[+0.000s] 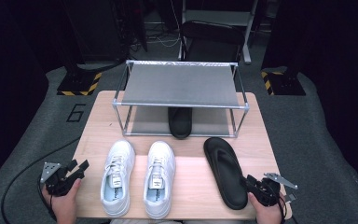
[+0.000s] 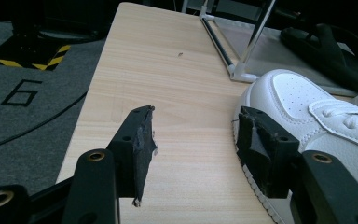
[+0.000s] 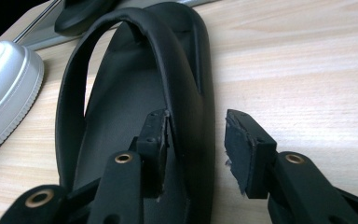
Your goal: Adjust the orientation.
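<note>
A black flip-flop lies on the wooden table at the front right, toe pointing away. My right gripper is at its heel. In the right gripper view the jaws straddle the flip-flop's right rim: one pad sits inside against the strap, the other stands outside with a gap to the rim, so it is open. My left gripper rests at the front left, open with nothing between its fingers, just left of a white sneaker.
Two white sneakers stand side by side at the front middle. A metal two-level rack stands at the back of the table, and a second black flip-flop lies on its lower shelf. Cables run across the grey floor on the left.
</note>
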The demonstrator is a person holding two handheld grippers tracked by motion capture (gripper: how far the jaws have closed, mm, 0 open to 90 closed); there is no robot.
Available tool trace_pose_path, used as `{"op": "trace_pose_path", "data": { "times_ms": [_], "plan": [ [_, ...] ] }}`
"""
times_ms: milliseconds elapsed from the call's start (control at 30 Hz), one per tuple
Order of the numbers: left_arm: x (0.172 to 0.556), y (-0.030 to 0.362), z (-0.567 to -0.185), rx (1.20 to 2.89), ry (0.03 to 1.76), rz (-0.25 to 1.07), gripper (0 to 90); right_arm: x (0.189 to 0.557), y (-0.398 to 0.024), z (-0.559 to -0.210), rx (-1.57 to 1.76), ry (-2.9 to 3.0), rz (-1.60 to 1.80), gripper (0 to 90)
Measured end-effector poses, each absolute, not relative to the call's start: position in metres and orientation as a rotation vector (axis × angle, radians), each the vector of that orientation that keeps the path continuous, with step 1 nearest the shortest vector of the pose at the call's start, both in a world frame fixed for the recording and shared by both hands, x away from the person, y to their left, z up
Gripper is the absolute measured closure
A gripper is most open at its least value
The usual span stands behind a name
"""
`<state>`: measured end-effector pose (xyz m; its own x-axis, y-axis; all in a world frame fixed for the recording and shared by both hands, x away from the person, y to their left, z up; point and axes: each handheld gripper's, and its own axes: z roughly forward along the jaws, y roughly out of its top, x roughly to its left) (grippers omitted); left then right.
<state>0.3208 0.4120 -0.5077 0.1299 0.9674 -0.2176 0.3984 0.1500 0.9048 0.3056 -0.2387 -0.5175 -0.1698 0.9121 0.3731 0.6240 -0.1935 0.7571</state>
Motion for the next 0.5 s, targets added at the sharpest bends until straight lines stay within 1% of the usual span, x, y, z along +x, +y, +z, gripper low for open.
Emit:
{"op": "trace_pose_path", "data": {
  "times_ms": [267, 500],
  "plan": [
    [0.3209, 0.4110, -0.5067, 1.427, 1.440, 0.723, 45.5, 0.3072, -0.2398, -0.5235, 1.827, 1.745, 1.325, 55.9],
    [0.3206, 0.4121, -0.5064, 1.421, 1.432, 0.734, 45.5, 0.3090, -0.2397, -0.5254, 1.824, 1.766, 1.331, 55.4]
  ]
}}
